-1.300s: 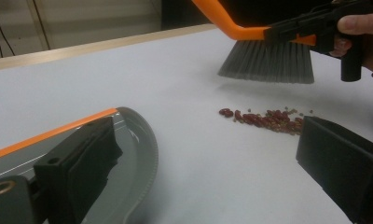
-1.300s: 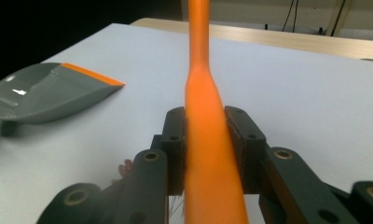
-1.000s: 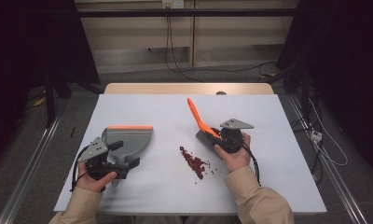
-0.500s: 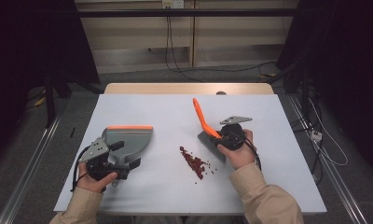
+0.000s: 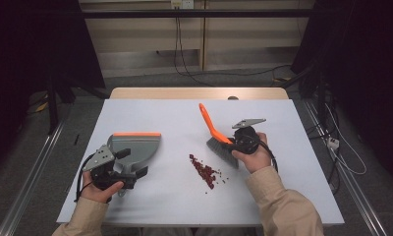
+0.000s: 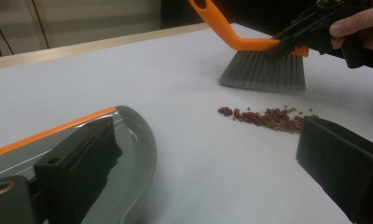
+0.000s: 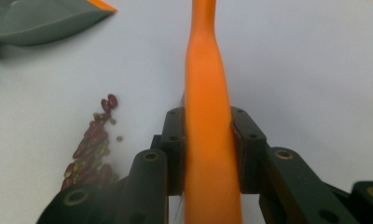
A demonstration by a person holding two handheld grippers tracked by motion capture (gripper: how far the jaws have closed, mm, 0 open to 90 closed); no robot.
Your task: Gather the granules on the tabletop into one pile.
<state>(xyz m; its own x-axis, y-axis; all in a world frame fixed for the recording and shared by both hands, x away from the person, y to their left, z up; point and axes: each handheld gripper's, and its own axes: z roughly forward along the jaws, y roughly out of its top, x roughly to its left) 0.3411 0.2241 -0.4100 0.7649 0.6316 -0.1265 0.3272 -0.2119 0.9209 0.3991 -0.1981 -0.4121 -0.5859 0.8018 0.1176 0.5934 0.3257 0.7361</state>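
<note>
Right gripper (image 5: 234, 142) is clamped on the orange handle of the brush (image 5: 215, 133) — pads pressing both sides in the right gripper view. Bristles (image 6: 264, 71) sit just behind the bean pile (image 5: 206, 172), apart from it, brush handle tilted up and away. Left gripper (image 5: 128, 162) jaws stand wide — one lies in the grey dustpan (image 5: 138, 147), not clenched on it. Dustpan is well to the left of the beans, on the white table (image 5: 150, 206).

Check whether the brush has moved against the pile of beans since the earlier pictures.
Yes. The brush now sits closer to the beans, with its handle tipped more upright. The beans lie as before.
</note>
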